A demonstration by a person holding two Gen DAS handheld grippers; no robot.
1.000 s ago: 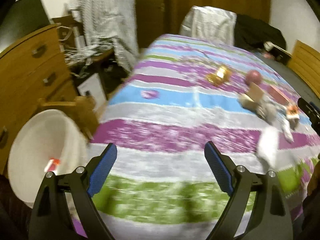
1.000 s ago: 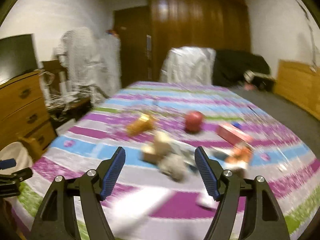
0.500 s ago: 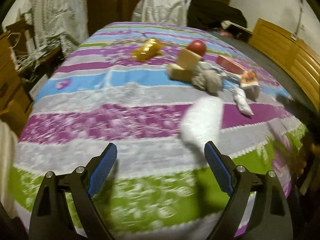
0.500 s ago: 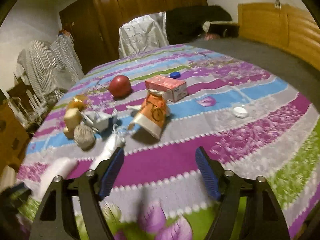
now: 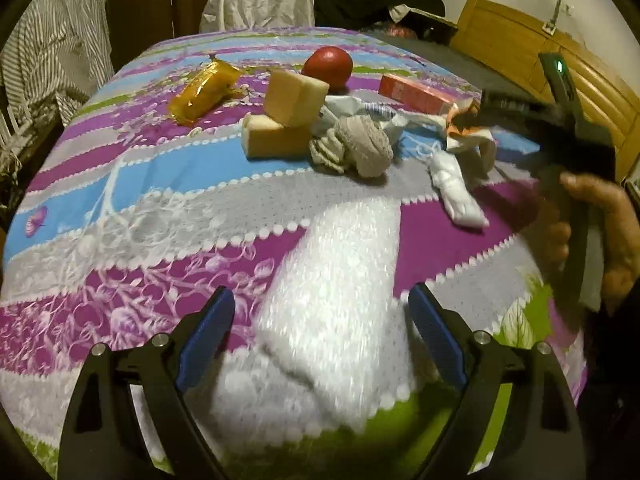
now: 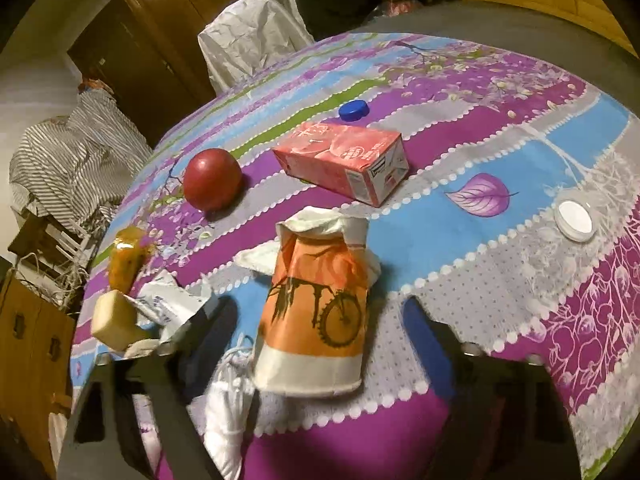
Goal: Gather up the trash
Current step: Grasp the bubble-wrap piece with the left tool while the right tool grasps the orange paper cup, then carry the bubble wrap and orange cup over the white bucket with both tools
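A white fluffy sheet [image 5: 336, 280] lies on the striped floral cloth [image 5: 120, 216], right between the fingers of my left gripper [image 5: 320, 332], which stands wide open just above it. A crushed orange paper cup [image 6: 316, 312] with a bicycle print lies mouth towards me between the blurred fingers of my right gripper [image 6: 320, 320]. Its jaws are closing, with a gap on both sides of the cup. In the left wrist view a person's hand [image 5: 600, 220] holds that gripper over the cup [image 5: 460, 120].
Around the cup lie a white wad [image 6: 228, 412], a red-pink carton [image 6: 344, 160], a red ball [image 6: 212, 178], a blue cap [image 6: 353, 111] and a white lid [image 6: 575, 220]. Two yellow sponge blocks [image 5: 294, 98], a grey balled rag [image 5: 356, 148] and a golden wrapper [image 5: 204, 90] lie further left.
My left gripper swung right from the white bucket and dresser and came down over the white sheet. My right gripper dropped towards the orange cup, which now sits between its fingers.
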